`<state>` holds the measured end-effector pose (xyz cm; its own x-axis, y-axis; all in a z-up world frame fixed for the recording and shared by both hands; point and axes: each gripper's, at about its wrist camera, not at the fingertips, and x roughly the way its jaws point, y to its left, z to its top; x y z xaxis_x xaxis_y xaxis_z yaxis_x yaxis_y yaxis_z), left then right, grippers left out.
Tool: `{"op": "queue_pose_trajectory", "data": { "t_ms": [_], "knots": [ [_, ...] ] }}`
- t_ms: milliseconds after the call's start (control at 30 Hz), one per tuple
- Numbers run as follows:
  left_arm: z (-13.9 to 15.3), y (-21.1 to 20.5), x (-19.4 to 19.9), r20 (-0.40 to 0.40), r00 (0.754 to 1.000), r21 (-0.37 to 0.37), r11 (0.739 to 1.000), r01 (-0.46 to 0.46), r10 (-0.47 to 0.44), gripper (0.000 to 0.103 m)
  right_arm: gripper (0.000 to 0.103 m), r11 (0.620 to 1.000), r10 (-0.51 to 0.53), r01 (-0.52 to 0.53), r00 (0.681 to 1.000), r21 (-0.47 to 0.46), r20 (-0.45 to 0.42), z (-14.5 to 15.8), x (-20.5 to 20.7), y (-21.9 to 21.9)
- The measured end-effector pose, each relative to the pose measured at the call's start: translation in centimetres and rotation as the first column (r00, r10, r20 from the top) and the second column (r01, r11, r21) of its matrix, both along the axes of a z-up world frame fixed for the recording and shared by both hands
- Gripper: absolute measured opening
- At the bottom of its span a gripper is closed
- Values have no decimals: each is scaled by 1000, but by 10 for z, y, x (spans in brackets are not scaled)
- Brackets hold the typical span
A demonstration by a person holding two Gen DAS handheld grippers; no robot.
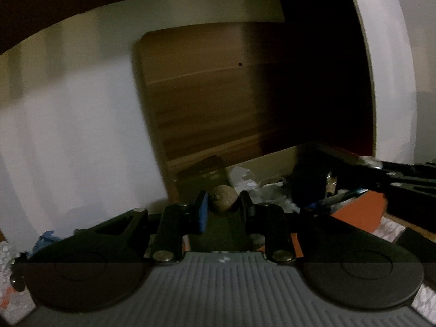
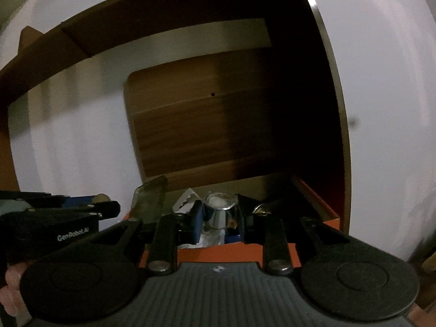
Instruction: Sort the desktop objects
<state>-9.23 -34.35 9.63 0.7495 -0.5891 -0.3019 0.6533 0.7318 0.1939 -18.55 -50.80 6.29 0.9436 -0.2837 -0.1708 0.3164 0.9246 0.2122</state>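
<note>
Both loaded hand-held grippers hover, seemingly inside the orange box's [image 2: 316, 199] rim.

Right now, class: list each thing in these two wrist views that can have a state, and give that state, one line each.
Left gripper: shut on a round brown ball.
Right gripper: shut on a shiny metal cup.
Orange box: open-topped, holding clutter.
Wooden shelf: compartment open at the front.

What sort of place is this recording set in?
Probably a home desk under a wooden shelf unit against a white wall. An orange box of small clutter sits below, with patterned cloth on the surface. Dim light limits detail.
</note>
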Motion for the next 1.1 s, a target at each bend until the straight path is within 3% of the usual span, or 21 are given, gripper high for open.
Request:
{"op": "queue_pose_trajectory", "data": {
  "t_ms": [400,667,1100],
  "knots": [
    [-3,-44,0,-6,998,-3,998,62,-62,24,24,998,-69,69,998,11,-3,-4,8,-37],
    [-13,-61,6,-31,998,9,998,58,-57,24,24,996,-90,90,996,11,-27,-9,21,-58],
    [-6,-80,22,-47,999,16,1000,25,-24,24,24,995,-96,95,994,-5,-55,-2,45,-73]
  ]
}}
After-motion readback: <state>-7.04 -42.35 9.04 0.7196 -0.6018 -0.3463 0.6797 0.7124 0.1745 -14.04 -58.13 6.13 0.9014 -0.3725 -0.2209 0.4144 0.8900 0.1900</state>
